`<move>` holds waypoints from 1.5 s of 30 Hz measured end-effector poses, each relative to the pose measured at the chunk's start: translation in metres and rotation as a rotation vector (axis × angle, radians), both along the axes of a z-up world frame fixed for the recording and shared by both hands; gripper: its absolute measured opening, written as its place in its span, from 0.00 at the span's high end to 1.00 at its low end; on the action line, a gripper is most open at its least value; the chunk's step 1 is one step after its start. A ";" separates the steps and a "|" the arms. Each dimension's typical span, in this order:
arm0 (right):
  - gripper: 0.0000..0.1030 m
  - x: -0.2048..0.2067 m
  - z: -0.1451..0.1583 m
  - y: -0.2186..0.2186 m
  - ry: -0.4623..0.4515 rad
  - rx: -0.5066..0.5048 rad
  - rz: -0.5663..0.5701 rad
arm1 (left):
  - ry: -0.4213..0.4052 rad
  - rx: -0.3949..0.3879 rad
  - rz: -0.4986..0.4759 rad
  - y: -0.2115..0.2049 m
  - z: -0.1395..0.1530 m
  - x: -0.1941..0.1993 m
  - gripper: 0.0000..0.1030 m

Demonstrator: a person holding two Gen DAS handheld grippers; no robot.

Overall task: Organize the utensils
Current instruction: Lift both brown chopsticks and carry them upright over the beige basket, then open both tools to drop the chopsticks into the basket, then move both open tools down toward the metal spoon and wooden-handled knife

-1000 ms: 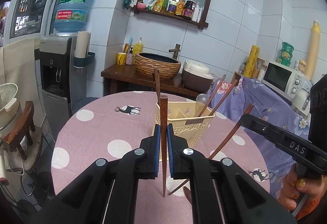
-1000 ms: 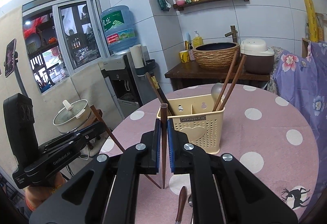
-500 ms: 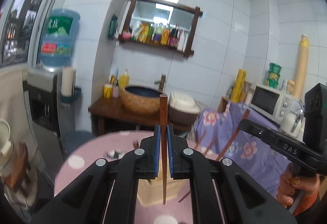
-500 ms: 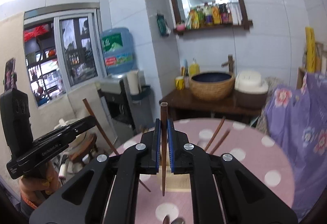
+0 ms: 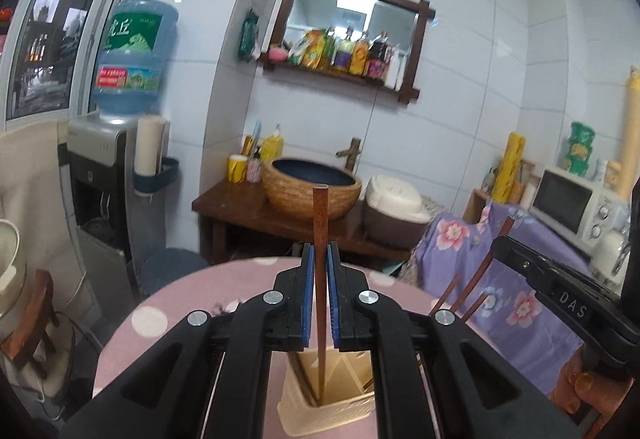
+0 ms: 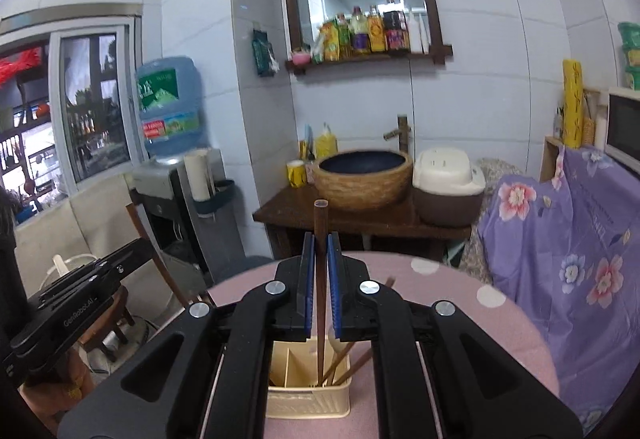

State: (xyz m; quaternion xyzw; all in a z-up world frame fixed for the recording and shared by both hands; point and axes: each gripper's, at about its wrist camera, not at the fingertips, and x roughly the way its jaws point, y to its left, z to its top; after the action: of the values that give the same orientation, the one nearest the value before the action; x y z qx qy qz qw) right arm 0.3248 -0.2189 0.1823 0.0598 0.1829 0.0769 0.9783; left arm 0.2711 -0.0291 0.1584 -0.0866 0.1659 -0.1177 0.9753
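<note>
My left gripper [image 5: 320, 267] is shut on a brown wooden chopstick [image 5: 320, 223], held upright with its lower tip inside a cream plastic utensil holder [image 5: 320, 415] on the pink dotted table [image 5: 160, 319]. My right gripper [image 6: 320, 259] is shut on another brown chopstick [image 6: 320, 223], upright, its tip down in a right compartment of the same holder [image 6: 308, 399]. Other chopsticks [image 6: 348, 359] lean in the holder. Each gripper shows in the other's view, the right one [image 5: 560, 303] and the left one [image 6: 80, 303].
Behind the table stand a dark wooden counter [image 6: 360, 219] with a woven basin [image 6: 364, 179] and a rice cooker [image 6: 444, 179]. A water dispenser [image 5: 108, 175] is at left, a floral purple cloth [image 6: 580, 239] and a microwave [image 5: 572, 203] at right.
Both grippers rose above the holder and tilted, then came down over it; both chopstick tips now sit inside the holder's compartments. Both jaws stayed shut.
</note>
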 end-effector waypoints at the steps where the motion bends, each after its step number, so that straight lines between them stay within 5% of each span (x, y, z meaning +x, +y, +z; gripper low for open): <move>1: 0.93 0.003 -0.010 0.000 0.019 0.007 0.001 | 0.017 -0.001 -0.005 0.000 -0.009 0.000 0.93; 11: 0.93 0.008 -0.056 -0.002 0.093 0.025 -0.016 | 0.133 -0.004 -0.030 0.001 -0.059 0.007 0.93; 17: 0.92 -0.010 -0.059 0.000 0.038 -0.015 -0.029 | 0.125 -0.002 -0.042 0.003 -0.063 -0.002 0.91; 18: 0.90 -0.015 -0.058 0.001 0.029 -0.026 -0.030 | 0.125 -0.002 -0.044 0.003 -0.063 -0.005 0.89; 20: 0.83 -0.027 -0.059 0.004 0.003 -0.045 -0.025 | 0.128 -0.013 -0.046 0.007 -0.065 -0.013 0.65; 24: 0.59 -0.057 -0.072 0.005 -0.004 -0.061 0.001 | 0.139 0.008 -0.042 0.011 -0.078 -0.038 0.54; 34: 0.59 -0.118 -0.201 0.008 0.324 -0.086 0.018 | 0.355 0.063 -0.015 0.032 -0.166 -0.088 0.52; 45: 0.78 -0.136 -0.258 0.028 0.497 -0.078 0.104 | 0.385 0.051 -0.042 0.032 -0.176 -0.105 0.52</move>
State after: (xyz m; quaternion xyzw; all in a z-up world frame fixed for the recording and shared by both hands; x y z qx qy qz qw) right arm 0.1884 -0.1910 -0.0753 0.0295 0.4233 0.1030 0.8996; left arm 0.1662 0.0029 -0.0173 -0.0792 0.3538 -0.1148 0.9248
